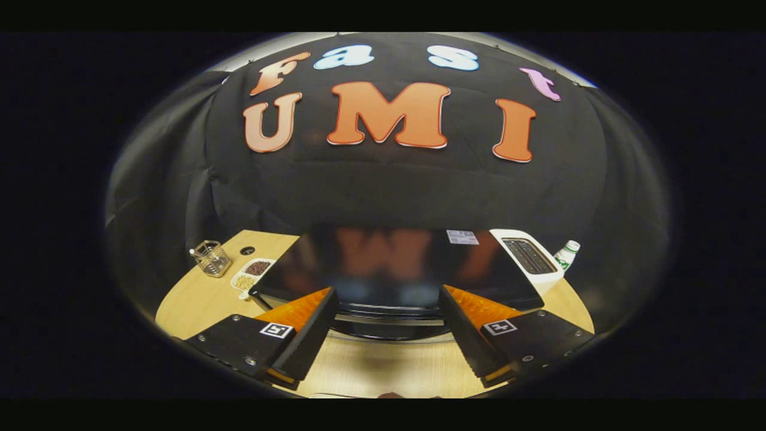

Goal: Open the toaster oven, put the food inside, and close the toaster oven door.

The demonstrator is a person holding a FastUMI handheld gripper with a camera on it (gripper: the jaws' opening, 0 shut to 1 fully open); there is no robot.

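Oven (389, 263) just beyond open claw (388, 302)

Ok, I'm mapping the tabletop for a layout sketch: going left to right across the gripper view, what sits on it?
Clear glass jar → white two-compartment dish of beans → glossy black toaster oven → white pop-up toaster → green-labelled plastic bottle. The open gripper hovers before the oven.

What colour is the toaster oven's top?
Glossy black, mirroring the wall, seen in the gripper view: toaster oven, just ahead of the open gripper.
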